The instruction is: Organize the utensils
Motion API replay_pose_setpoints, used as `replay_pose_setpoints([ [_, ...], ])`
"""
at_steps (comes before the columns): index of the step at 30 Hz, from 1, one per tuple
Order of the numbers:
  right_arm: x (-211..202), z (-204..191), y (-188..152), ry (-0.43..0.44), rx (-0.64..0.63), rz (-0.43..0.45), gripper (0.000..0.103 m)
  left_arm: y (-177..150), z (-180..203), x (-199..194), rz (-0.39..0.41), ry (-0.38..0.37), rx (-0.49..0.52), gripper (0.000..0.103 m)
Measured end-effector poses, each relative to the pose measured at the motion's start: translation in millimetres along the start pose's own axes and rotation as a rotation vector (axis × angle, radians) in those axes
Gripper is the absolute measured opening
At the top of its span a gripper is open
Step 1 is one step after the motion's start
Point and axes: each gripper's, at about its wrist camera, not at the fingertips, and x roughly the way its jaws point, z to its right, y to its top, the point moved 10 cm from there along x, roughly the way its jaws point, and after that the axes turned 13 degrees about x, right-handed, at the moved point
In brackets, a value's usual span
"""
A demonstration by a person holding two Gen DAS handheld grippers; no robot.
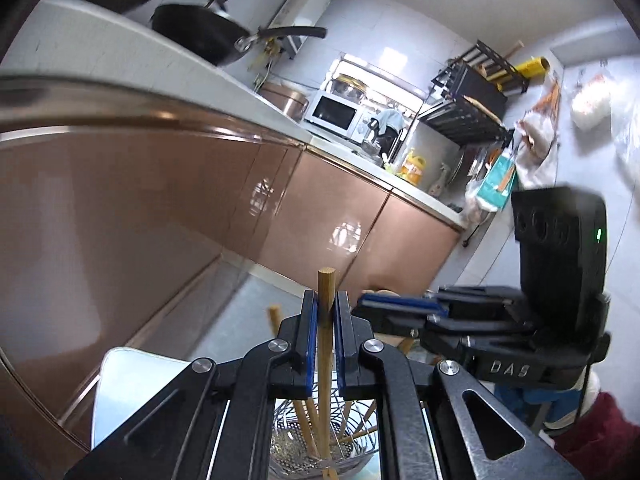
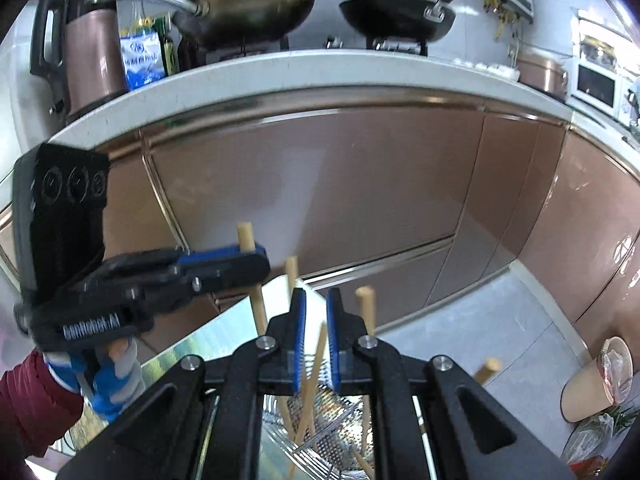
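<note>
A metal wire basket point(image 1: 288, 446) point(image 2: 340, 428) below both grippers holds several wooden-handled utensils standing upright. My left gripper point(image 1: 327, 312) point(image 2: 256, 258) is shut on one wooden handle point(image 1: 326, 280) point(image 2: 245, 235). Its round tip sticks up above the blue pads and its shaft runs down into the basket. Coming in from the right, my right gripper point(image 2: 316, 304) point(image 1: 362, 305) is shut on a thinner wooden stick point(image 2: 314, 360), whose top ends between the pads. Loose handles point(image 2: 366, 306) point(image 1: 274, 316) stand around both grippers.
Copper-coloured cabinet doors point(image 2: 320, 184) and a white counter edge point(image 2: 280, 76) rise just behind the basket. Two woks point(image 2: 256, 4) sit on the stove above. A white seat point(image 1: 132, 376) is at the left. A beige bin point(image 2: 592, 384) stands on the floor at the right. A gloved hand point(image 2: 108, 384) holds the left gripper.
</note>
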Motion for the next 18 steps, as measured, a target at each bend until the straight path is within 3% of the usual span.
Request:
replay_pose_setpoints([
  [5,0,1,0,-0.006,0.013,-0.013,0.009,2,3,8,-0.001,0.01,0.014,0.007],
  [18,54,-1,-64,-0.062,-0.104,-0.281,0.011,-11,-18,-2,0.019,0.032,-0.07,0.007],
])
